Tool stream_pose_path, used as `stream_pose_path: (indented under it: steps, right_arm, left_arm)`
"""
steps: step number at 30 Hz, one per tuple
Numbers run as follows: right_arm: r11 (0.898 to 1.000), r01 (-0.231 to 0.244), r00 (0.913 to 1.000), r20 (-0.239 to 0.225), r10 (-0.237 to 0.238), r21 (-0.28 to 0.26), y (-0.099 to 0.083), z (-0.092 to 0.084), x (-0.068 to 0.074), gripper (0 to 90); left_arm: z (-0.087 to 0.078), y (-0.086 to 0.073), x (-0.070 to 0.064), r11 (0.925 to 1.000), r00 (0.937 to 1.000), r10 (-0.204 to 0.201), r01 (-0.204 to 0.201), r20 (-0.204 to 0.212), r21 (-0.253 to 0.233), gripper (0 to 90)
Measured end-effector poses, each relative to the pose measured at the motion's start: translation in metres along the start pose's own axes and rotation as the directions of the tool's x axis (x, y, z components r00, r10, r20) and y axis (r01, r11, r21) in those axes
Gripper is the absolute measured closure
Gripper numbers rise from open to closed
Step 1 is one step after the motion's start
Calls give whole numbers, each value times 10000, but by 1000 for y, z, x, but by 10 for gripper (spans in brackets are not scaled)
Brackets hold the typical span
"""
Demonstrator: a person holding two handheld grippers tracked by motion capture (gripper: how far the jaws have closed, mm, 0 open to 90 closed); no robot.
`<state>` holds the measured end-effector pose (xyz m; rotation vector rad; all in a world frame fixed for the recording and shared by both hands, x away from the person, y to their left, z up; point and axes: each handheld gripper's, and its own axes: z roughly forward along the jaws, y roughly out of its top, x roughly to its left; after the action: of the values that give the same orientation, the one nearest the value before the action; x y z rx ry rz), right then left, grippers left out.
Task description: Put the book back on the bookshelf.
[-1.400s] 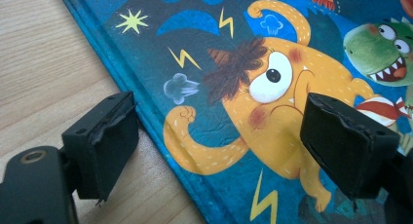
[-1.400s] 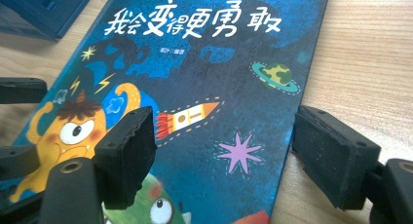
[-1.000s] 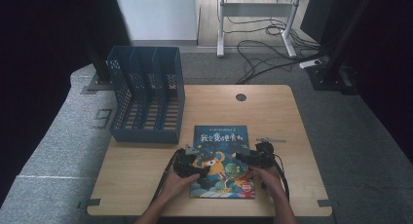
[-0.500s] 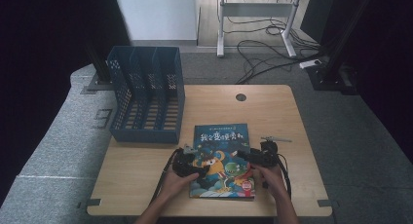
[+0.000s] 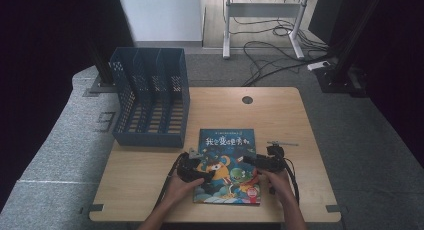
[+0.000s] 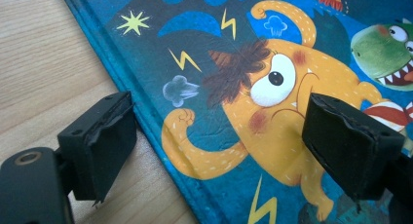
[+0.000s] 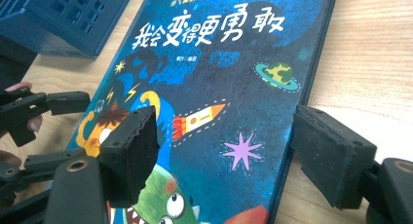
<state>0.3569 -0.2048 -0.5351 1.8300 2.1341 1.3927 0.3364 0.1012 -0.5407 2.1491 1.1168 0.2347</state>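
Black tongs point(image 5: 204, 169), seemingly chipped pads point(image 6: 109, 136)

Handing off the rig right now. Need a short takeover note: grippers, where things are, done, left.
Left hand-held gripper: open, jaws straddling the book's left edge, one over the table, one over the cover; no pinch.
Right hand-held gripper: open, jaws straddling the book's right edge, nothing held.
Book: lies flat, cover up, near the front of the wooden table.
Blue file rack: stands at the table's back left; its slots look empty.
Done: both grippers lined up at the book's side edges.
Left: grip and lift the book; the rack is probably its destination.
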Motion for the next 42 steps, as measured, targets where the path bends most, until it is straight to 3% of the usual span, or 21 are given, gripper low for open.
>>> stream_pose_path:
  steps: [6,23,28,33,37,42]
  right_arm:
    - [9996,69,9996,256,-76,276,-1,3,-1,267]
    - [9995,-162,9967,795,141,260,6,14,1,247]
    - [9965,-745,9959,535,724,379,8,12,-2,256]
    - [9948,-910,9954,334,895,450,9,9,-4,258]
    - [9911,-1291,9910,-310,1302,331,9,4,-8,267]
    - [9912,-1286,9904,-473,1300,320,9,1,-5,268]
  left_arm:
    - [-2,1,3,10000,9999,-86,86,144,40,141]
    - [-2,0,3,10000,9999,-31,31,141,36,141]
    - [-2,0,2,10000,10000,-2,2,96,40,141]
    - [-1,0,2,10000,10000,17,-17,89,39,141]
    - [-2,0,3,10000,10000,-22,22,47,38,138]
    - [-2,0,3,10000,10000,-34,34,-11,37,127]
